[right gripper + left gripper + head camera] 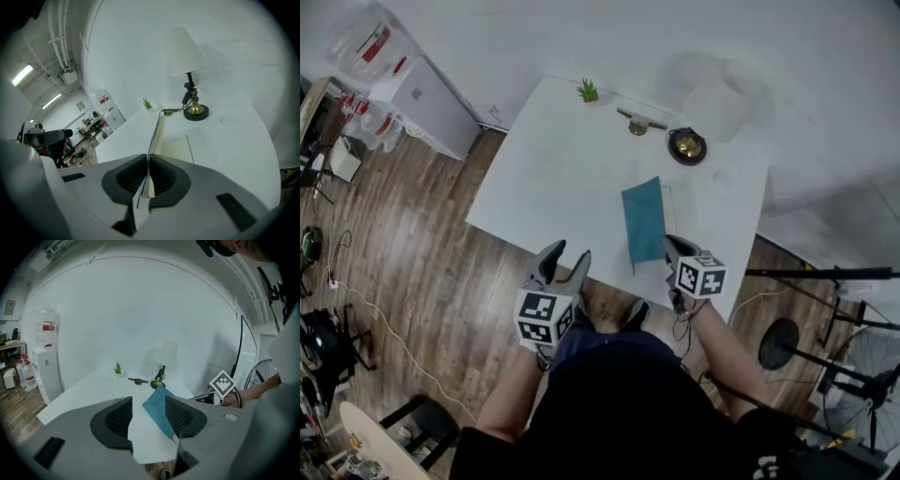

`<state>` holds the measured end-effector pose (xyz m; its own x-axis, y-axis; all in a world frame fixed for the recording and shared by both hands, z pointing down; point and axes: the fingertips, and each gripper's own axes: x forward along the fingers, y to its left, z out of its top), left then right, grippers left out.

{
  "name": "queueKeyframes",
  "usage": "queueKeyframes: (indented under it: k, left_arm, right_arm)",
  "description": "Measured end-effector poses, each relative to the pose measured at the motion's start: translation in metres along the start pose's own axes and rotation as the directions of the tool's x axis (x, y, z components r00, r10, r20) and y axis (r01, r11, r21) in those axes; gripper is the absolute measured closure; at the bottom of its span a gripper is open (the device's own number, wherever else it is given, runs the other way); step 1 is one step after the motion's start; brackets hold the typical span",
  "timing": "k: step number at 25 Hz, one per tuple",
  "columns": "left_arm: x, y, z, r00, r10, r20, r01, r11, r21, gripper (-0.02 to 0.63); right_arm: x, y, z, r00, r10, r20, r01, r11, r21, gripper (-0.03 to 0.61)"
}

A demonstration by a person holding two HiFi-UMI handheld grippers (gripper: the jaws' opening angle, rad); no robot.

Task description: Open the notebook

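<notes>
The right gripper (148, 174) has its 2 jaws clamped on the near edge of the teal cover (154, 133) of the notebook (643, 220). The notebook lies at the near right of the white table (553, 159), its cover raised on edge above the pale pages (177, 149). The left gripper (147, 416) hangs over the table's near edge, jaws apart and empty.

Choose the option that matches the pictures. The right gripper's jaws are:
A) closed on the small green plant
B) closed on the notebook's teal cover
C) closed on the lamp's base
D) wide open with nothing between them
B: the right gripper has its jaws shut on the thin edge of the teal notebook cover, which stands raised above the cream page lying flat on the table.
</notes>
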<state>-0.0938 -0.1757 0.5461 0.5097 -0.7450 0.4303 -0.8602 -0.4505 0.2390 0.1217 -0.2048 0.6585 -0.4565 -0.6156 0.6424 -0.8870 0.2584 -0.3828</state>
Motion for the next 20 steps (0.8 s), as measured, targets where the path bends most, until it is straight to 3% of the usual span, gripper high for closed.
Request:
queueKeyframes:
  k: [10,20]
  left_arm:
    - [-0.016,0.032,0.006,0.999,-0.032,0.011,0.032,0.999,0.001,0.399]
    - [-0.045,0.085,0.0,1.0,-0.027,-0.012,0.027,1.0,-0.007,0.399]
  right_arm:
    - [0.029,0.102,0.001,0.995,0.095,-0.003,-0.095,0.984,-0.151,0.554]
    - [0.094,0.174,-0.041,0.991,0.093,-0.091,-0.113,0.963,-0.244,0.563]
